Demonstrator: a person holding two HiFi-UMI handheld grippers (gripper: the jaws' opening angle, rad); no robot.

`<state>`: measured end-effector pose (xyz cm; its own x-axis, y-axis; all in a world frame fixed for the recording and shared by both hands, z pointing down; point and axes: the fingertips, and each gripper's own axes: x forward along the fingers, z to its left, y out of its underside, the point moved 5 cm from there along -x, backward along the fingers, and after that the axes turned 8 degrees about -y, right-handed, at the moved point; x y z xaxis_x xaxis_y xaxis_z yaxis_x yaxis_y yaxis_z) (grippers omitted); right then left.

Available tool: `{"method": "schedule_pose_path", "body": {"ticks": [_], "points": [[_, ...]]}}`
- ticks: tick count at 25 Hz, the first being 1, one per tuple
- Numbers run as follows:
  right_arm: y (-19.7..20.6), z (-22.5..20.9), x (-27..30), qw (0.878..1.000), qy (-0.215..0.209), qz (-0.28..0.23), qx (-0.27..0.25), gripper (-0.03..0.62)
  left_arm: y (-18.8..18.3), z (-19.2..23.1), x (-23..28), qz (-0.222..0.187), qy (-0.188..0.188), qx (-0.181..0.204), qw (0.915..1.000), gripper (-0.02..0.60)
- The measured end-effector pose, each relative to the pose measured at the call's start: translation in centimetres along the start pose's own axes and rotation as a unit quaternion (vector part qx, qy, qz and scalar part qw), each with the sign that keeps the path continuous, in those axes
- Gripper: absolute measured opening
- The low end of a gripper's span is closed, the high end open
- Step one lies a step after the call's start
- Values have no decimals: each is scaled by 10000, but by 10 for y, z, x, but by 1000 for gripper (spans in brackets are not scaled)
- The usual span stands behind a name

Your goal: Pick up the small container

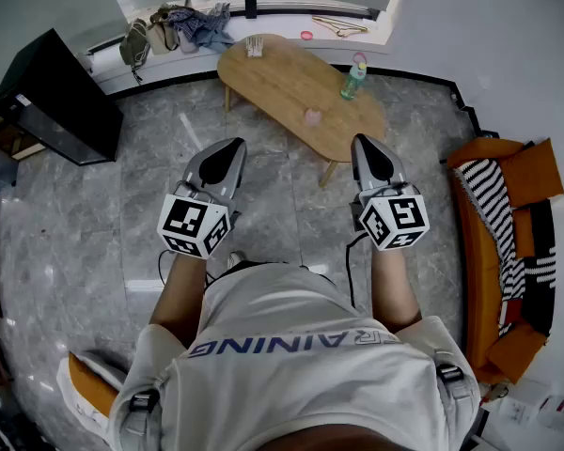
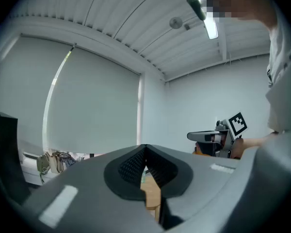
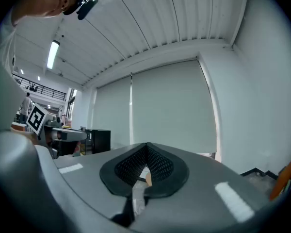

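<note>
Beyond clenched left claw (image 1: 234, 144) and clenched right claw (image 1: 361, 141), small container (image 1: 313, 116) barely discernible

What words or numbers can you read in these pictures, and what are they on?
"AINING": on the person's shirt; part of a longer word, the rest lost in folds.
Left cube and right cube: black-and-white square patterns only, no letters.
Bottle: label too small to read.

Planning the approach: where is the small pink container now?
Head view: small pink container stands on the wooden table, near its front edge, left of the green bottle, ahead and left of the right gripper.
</note>
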<state>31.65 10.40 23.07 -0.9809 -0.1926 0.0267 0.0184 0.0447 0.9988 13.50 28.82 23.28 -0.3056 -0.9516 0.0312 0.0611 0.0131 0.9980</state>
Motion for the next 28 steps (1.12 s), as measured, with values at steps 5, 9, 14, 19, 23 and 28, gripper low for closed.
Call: {"method": "schedule_pose_path", "body": {"ticks": [5,9,14,19,23,28], "points": [[3,3,2,10000,-1,22,34,17,2,4,-2,37,11,-42,10000,2],[10,6,0,9999,25,71,107,17,6,4,-6,79,23,-62,9999,2],[14,11,2,9999,-23,106,130,17,8,7,-12,118,-44,-65,9999,2],[21,18,9,9998,-141,73,146,17,10,14,-17,178,-116,-55,9998,2],[25,24,13,9997,-182,95,149,17,11,22,-22,207,-167,-74,9996,2],[32,34,20,9995,-121,233,179,17,16,33,-27,282,-133,-120,9994,2]]}}
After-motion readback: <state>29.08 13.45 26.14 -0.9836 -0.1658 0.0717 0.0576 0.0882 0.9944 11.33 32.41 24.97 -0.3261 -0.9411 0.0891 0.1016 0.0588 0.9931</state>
